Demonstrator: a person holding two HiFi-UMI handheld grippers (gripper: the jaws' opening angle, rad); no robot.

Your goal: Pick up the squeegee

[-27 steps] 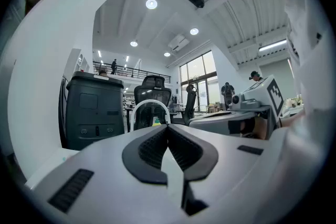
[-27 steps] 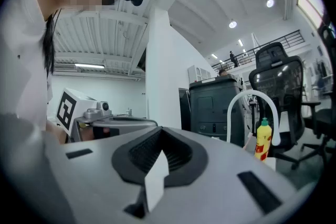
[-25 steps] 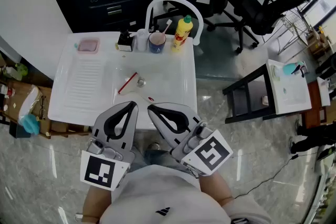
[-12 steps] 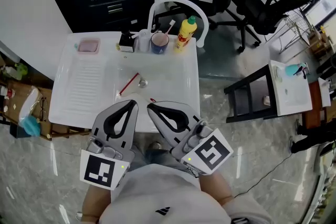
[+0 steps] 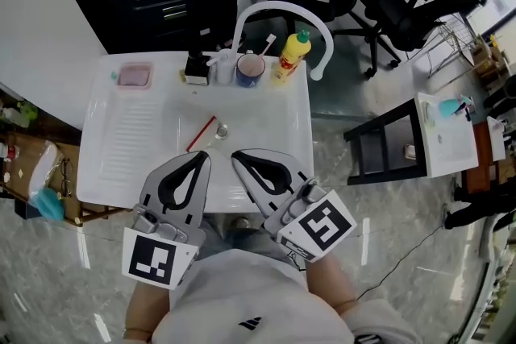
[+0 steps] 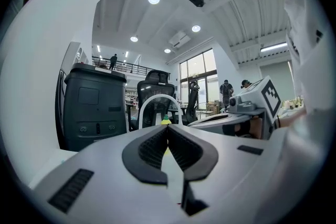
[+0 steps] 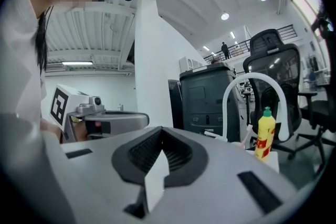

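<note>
The surface (image 5: pixel 109 165) is white. The squeegee (image 5: pixel 201 133) is red. The bottle (image 5: pixel 290 60) is yellow with a green cap and a red label, the mug (image 5: pixel 251 70) dark blue, the dish (image 5: pixel 135 75) pink. The left tool (image 5: pixel 202 158) and right tool (image 5: pixel 237 156) are grey with black pads and black-and-white square markers.

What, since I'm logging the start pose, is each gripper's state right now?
Left gripper: jaws closed, holding nothing.
Right gripper: jaws closed, holding nothing.
</note>
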